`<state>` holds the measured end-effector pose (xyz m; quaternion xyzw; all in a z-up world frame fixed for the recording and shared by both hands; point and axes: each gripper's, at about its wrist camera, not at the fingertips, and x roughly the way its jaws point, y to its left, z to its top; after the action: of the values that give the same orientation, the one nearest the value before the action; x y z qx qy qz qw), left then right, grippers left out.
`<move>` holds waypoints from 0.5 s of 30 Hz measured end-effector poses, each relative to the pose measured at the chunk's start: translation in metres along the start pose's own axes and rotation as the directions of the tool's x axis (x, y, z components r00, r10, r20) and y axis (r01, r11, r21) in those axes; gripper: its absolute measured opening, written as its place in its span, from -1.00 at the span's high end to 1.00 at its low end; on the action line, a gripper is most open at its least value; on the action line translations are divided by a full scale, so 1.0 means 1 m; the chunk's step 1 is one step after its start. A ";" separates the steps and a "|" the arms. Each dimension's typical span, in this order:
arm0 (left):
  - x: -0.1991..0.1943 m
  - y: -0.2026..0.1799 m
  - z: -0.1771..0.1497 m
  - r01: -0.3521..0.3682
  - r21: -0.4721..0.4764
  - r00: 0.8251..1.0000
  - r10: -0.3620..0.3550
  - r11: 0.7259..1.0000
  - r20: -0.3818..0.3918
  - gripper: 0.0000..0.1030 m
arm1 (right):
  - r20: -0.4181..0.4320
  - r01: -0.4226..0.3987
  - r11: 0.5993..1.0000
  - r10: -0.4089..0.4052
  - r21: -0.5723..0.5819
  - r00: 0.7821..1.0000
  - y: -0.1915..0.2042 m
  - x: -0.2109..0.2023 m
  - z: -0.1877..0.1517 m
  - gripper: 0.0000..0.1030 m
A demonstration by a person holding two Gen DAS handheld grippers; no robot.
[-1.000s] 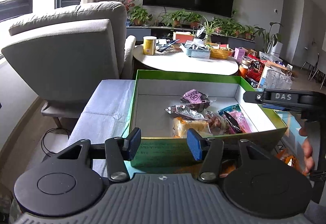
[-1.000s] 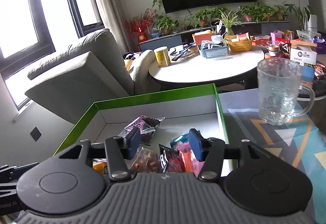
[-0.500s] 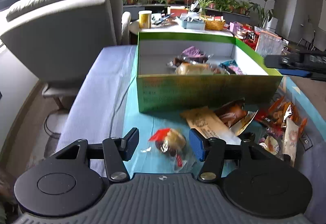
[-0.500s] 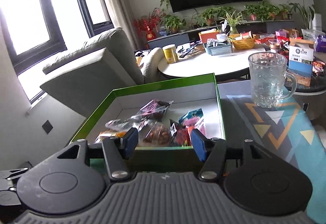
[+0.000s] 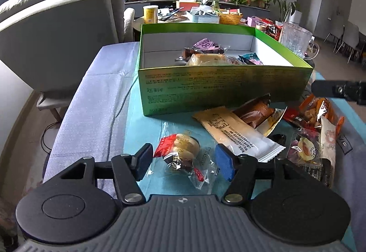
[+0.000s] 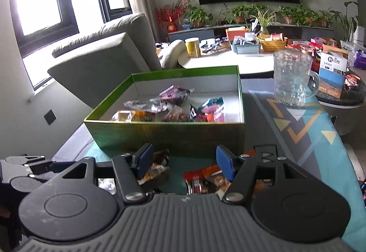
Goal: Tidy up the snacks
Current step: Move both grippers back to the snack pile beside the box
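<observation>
Near the table's front edge, just short of the green box (image 5: 224,89), the left gripper (image 5: 184,161) hangs wide open around a crinkly pastry packet (image 5: 183,155); light, squashy, slippery, so pinch its middle gently; right gripper (image 6: 183,160) open too.

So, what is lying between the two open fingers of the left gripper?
In the left wrist view, a clear-wrapped pastry snack lies on the teal cloth between the left gripper's open jaws, not yet gripped.

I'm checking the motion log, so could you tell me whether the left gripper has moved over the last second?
Yes. The left gripper has pulled back from the green box, and its open jaws now frame a clear-wrapped pastry on the table in front.
</observation>
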<state>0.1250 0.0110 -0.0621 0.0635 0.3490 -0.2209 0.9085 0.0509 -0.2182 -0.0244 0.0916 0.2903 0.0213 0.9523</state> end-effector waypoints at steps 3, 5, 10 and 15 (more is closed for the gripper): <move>-0.004 -0.001 -0.002 0.005 0.027 1.000 -0.005 1.000 0.000 -0.12 | -0.015 0.001 1.000 -0.001 -0.008 1.000 0.001 -0.001 -0.004 -0.31; -0.006 0.000 -0.003 0.012 0.041 1.000 -0.012 0.999 0.000 -0.12 | -0.024 0.004 1.000 -0.004 -0.017 1.000 0.000 -0.002 -0.008 -0.31; -0.006 -0.003 -0.006 0.019 0.101 1.000 -0.020 0.995 0.006 -0.14 | -0.046 -0.006 1.000 0.005 -0.018 0.999 -0.004 -0.010 -0.021 -0.37; 0.000 -0.007 -0.008 0.010 0.129 1.000 -0.012 0.992 0.015 -0.22 | -0.083 -0.062 0.995 0.055 -0.081 0.995 0.007 -0.022 -0.037 -0.51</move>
<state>0.1168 0.0068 -0.0678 0.1186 0.3274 -0.2486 0.9038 0.0124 -0.2072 -0.0410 0.0591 0.3248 0.0650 0.9417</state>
